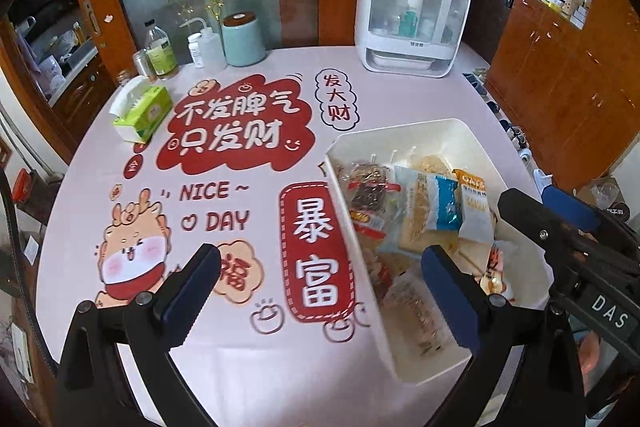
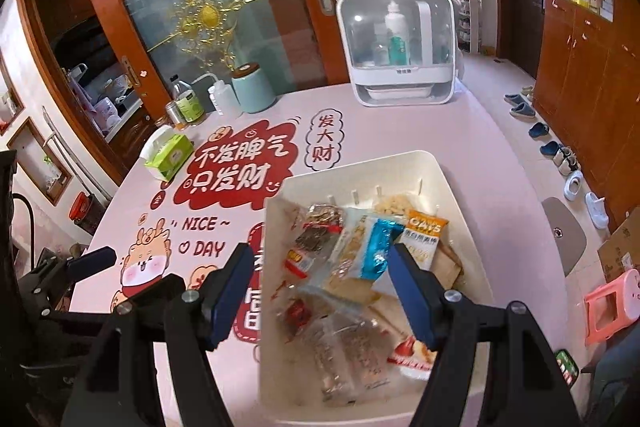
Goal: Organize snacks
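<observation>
A white rectangular bin (image 1: 416, 129) (image 2: 360, 163) stands on the right part of the round table and holds several snack packs. Among them are an orange oats packet (image 1: 474, 203) (image 2: 424, 235), a blue-and-white wafer pack (image 1: 444, 203) (image 2: 378, 251) and a dark snack pack (image 1: 366, 187) (image 2: 316, 235). My left gripper (image 1: 320, 291) is open and empty, above the table just left of the bin. My right gripper (image 2: 320, 291) is open and empty, above the bin; it also shows in the left wrist view (image 1: 548, 211).
The pink printed tablecloth (image 1: 240, 155) covers the table. At the far edge stand a white countertop cabinet (image 1: 412, 15) (image 2: 396, 47), a teal canister (image 1: 244, 39) (image 2: 254, 89), bottles (image 1: 160, 51) and a green tissue box (image 1: 140, 111) (image 2: 168, 155). A pink stool (image 2: 612, 303) and shoes (image 2: 520, 107) are on the floor at right.
</observation>
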`<state>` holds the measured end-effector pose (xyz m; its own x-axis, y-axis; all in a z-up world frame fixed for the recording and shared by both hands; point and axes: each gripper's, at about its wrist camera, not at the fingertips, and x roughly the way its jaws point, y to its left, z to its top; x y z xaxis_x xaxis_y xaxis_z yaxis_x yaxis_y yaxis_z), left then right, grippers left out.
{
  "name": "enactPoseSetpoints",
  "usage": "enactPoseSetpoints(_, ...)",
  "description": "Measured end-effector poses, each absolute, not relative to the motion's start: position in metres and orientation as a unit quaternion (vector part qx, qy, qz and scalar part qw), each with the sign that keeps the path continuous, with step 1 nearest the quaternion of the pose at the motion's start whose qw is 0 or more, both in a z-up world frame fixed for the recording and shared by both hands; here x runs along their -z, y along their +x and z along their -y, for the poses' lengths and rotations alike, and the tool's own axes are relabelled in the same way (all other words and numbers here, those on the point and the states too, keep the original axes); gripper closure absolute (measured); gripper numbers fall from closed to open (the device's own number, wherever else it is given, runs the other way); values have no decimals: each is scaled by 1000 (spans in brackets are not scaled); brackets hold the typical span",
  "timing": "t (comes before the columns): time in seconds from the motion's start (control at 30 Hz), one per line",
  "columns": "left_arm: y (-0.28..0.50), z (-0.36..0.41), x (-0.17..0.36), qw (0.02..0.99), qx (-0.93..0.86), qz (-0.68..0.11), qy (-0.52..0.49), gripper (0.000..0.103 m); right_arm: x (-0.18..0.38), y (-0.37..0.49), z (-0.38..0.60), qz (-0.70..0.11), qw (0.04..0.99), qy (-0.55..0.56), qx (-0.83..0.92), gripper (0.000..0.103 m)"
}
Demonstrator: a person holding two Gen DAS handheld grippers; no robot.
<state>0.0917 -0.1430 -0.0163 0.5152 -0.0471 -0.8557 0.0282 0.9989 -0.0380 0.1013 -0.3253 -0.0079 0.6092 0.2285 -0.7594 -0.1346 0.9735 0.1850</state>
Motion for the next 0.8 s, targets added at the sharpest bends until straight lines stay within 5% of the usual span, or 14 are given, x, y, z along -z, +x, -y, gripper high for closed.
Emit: enactPoseSetpoints(0.8, -6, -26, -15, 883, -24, -468, -25, 2, -19, 1, 165, -421, 899, 49, -110, 33)
